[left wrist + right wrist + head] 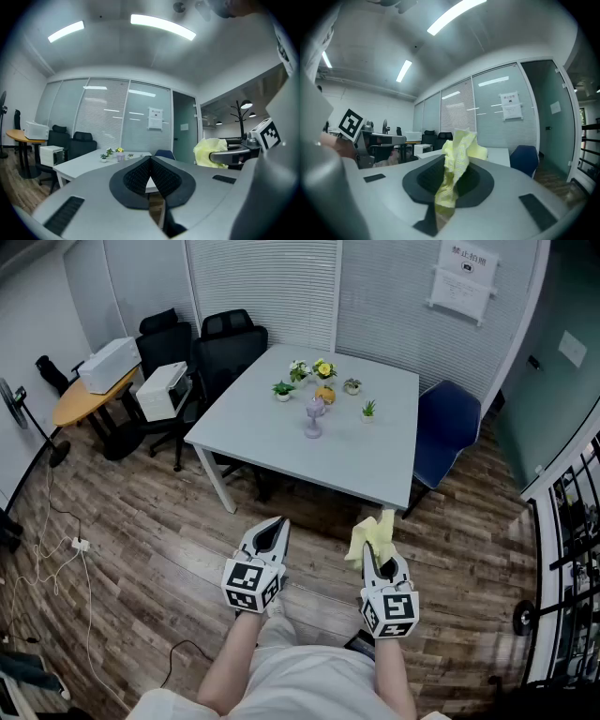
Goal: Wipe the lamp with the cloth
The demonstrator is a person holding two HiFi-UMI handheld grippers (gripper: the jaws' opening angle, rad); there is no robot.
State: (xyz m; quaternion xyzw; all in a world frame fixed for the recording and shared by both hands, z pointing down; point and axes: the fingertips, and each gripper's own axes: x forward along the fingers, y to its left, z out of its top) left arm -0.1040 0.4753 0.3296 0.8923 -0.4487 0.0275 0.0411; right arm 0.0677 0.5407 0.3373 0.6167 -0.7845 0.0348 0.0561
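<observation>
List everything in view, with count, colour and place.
square white table: one, white, room's centre
small purple lamp: one, purple, mid-table
small potted plants: about five, green, behind and beside the lamp
padded blue chair: one, blue, right of table
black office chairs: several, black, left of table
round orange table: one, orange, far left
boxy white machines: two, white, by the orange table
crumpled yellow cloth: one, yellow, clamped, lower right of head view
left gripper: one, grey, shut, empty
right gripper: one, grey, shut on the cloth
</observation>
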